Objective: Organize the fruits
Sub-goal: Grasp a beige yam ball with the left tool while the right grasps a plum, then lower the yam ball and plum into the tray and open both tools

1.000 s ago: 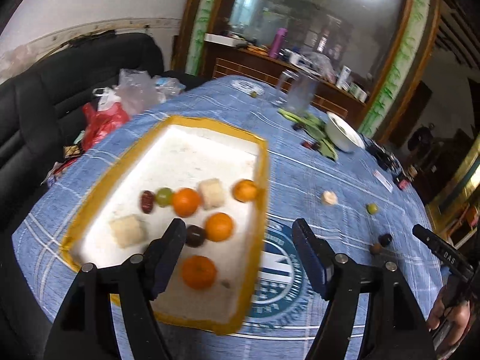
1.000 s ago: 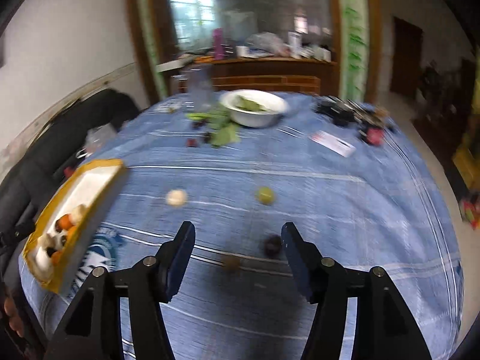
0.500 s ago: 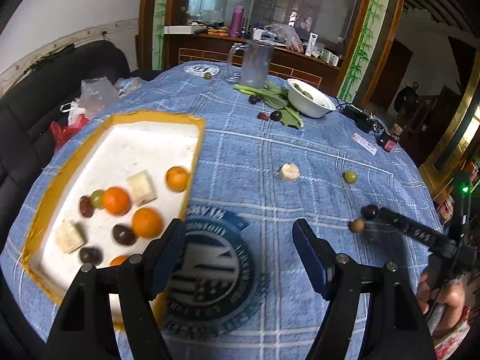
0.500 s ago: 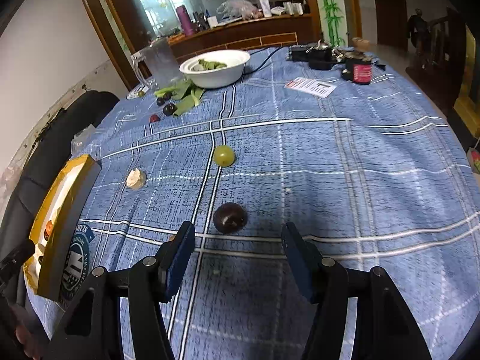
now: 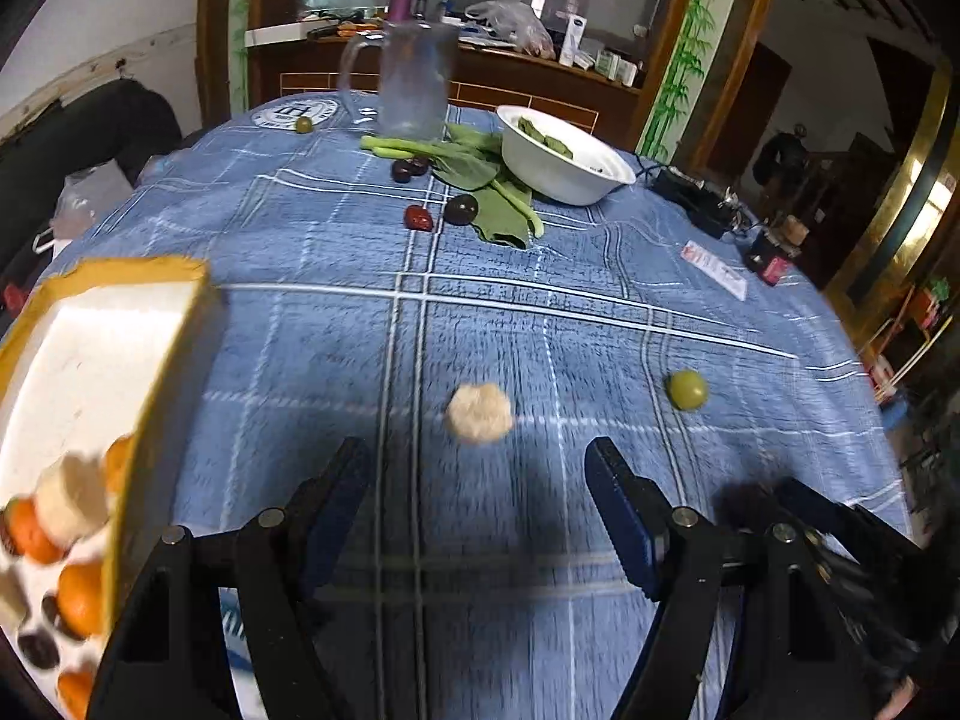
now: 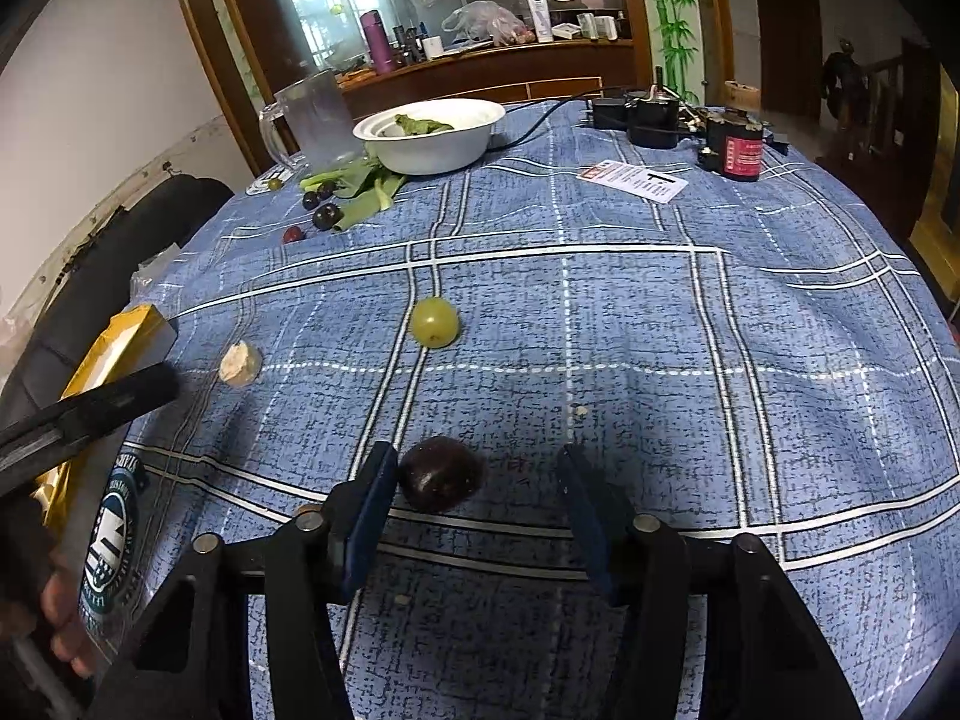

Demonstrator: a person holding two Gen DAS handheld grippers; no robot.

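My right gripper [image 6: 477, 474] is low over the blue checked cloth, its jaws closing around a dark plum [image 6: 441, 474]. The plum sits against the left pad, with a gap to the right pad. A green grape [image 6: 434, 321] [image 5: 687, 389] and a pale peeled fruit [image 6: 240, 363] [image 5: 479, 413] lie further out. My left gripper [image 5: 477, 468] is open and empty, with the pale fruit just beyond its fingertips. At the left stands the yellow-rimmed white tray [image 5: 126, 269], holding oranges [image 5: 81, 594], white cubes [image 5: 72, 498] and dark fruits.
At the far side are a white bowl [image 5: 564, 162] with greens, a glass jug [image 5: 414, 81], leafy stems [image 5: 480, 171], a red date [image 5: 418, 217] and dark plums [image 5: 461, 209]. A card [image 6: 633, 179] and black electronics [image 6: 651, 114] lie at the right. A small brown fruit [image 6: 309, 507] hides behind my right gripper's left finger.
My left gripper swung right, from over the tray to the pale fruit. My right gripper came down onto the dark plum, and its jaws narrowed.
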